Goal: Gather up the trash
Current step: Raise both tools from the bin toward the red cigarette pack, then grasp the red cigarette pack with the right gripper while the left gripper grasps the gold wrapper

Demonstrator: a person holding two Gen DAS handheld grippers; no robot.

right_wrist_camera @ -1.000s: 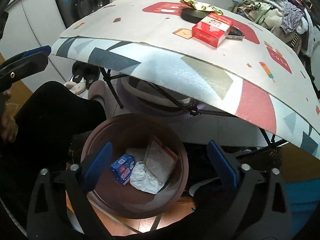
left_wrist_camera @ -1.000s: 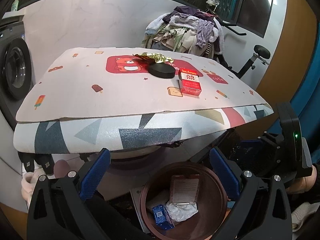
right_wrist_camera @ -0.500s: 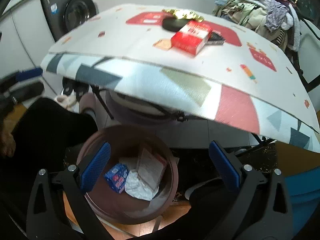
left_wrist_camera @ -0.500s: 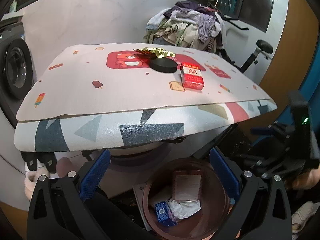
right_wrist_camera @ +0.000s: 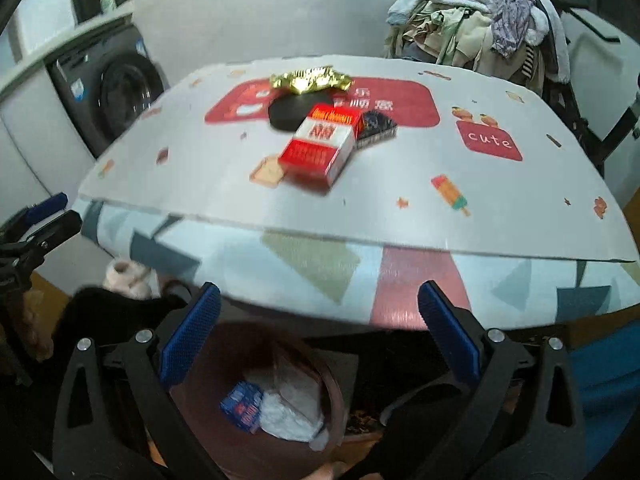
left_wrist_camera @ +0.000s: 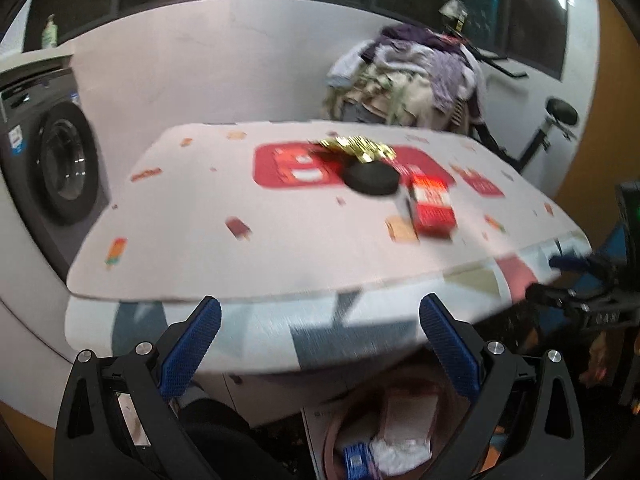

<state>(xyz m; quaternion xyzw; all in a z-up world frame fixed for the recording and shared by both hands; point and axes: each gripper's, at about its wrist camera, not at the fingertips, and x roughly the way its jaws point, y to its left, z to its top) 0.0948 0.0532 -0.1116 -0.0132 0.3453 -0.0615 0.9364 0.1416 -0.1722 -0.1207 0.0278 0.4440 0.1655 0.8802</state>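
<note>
A red and white box (right_wrist_camera: 320,142) lies on the table (right_wrist_camera: 400,208), next to a black round disc (right_wrist_camera: 298,110), a gold foil wrapper (right_wrist_camera: 310,79) and a small dark packet (right_wrist_camera: 376,126). The box (left_wrist_camera: 432,205), disc (left_wrist_camera: 372,178) and foil (left_wrist_camera: 360,148) also show in the left wrist view. A brown bin (right_wrist_camera: 332,392) below the table edge holds a blue packet (right_wrist_camera: 242,404) and white crumpled paper (right_wrist_camera: 292,408). My left gripper (left_wrist_camera: 320,344) and right gripper (right_wrist_camera: 318,340) are both open and empty, in front of the table edge above the bin (left_wrist_camera: 332,436).
A washing machine (left_wrist_camera: 52,168) stands at the left. A heap of clothes (right_wrist_camera: 488,24) lies behind the table, with an exercise bike (left_wrist_camera: 552,128) at the right. My right gripper shows at the right edge of the left wrist view (left_wrist_camera: 580,288).
Both grippers have risen and tilted up from over the bin toward the table top. The bin has slid to the bottom of both views. Both stay open and empty.
</note>
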